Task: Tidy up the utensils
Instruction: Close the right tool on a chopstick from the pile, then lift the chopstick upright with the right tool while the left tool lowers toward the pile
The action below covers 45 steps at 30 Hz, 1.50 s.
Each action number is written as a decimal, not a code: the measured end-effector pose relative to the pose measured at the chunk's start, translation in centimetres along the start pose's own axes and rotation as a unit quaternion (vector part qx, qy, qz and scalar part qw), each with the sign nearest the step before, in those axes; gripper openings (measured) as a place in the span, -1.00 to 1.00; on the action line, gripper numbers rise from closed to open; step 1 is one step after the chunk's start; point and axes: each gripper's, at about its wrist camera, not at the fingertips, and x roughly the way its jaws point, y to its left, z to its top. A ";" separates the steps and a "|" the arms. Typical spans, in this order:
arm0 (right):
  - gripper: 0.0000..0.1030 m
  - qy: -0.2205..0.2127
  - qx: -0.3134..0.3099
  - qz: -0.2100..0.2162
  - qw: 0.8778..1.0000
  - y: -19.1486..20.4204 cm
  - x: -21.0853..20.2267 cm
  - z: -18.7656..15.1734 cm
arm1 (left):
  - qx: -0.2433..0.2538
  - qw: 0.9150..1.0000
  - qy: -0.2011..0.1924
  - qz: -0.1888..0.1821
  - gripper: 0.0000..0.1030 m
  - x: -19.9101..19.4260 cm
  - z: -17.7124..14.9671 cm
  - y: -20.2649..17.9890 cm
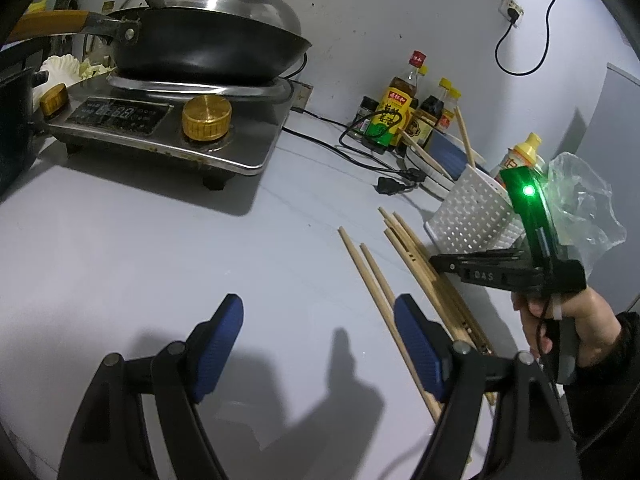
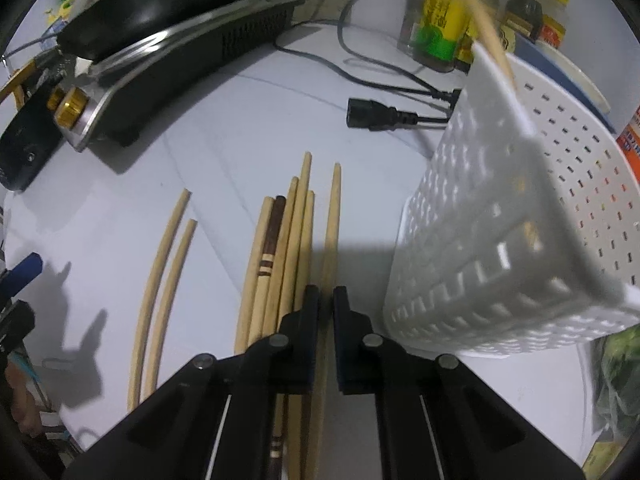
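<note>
Several wooden chopsticks (image 2: 294, 240) lie in a loose bundle on the white counter, one of them dark brown (image 2: 274, 228). Two more chopsticks (image 2: 168, 264) lie apart to the left. My right gripper (image 2: 326, 295) points down at the bundle's right edge, its black fingers shut on the rightmost chopstick (image 2: 334, 208), which still lies on the counter. A white perforated holder (image 2: 500, 240) stands just right of it with one chopstick (image 2: 482, 20) leaning inside. My left gripper (image 1: 320, 344) hovers open above bare counter, its blue pads (image 1: 222, 344) holding nothing; the two separate chopsticks (image 1: 370, 276) run past its right pad.
An induction cooker (image 1: 168, 132) with a black wok (image 1: 208, 48) fills the back left. Sauce bottles (image 1: 394, 112), a loose power cord (image 1: 360, 156) and stacked plates (image 1: 432, 168) line the wall behind the holder. A plastic bag (image 1: 584, 204) sits at the right.
</note>
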 end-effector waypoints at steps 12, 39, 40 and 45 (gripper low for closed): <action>-0.89 -0.032 -0.033 0.006 0.999 1.3 -1.5 -0.2 | 0.024 0.999 0.030 0.012 0.51 1.3 0.1 -1.3; -0.89 -0.213 0.000 0.160 0.964 -4.6 -13.3 -4.9 | 0.169 0.959 0.205 0.099 -0.33 10.3 2.9 -9.1; -0.89 -0.215 0.004 0.162 0.963 -4.9 -13.3 -5.1 | 0.167 0.959 0.209 0.096 -0.33 10.4 3.0 -9.2; -0.89 -0.223 0.020 0.167 0.960 -6.6 -13.4 -5.9 | 0.145 0.956 0.242 0.080 -0.44 11.5 3.8 -9.3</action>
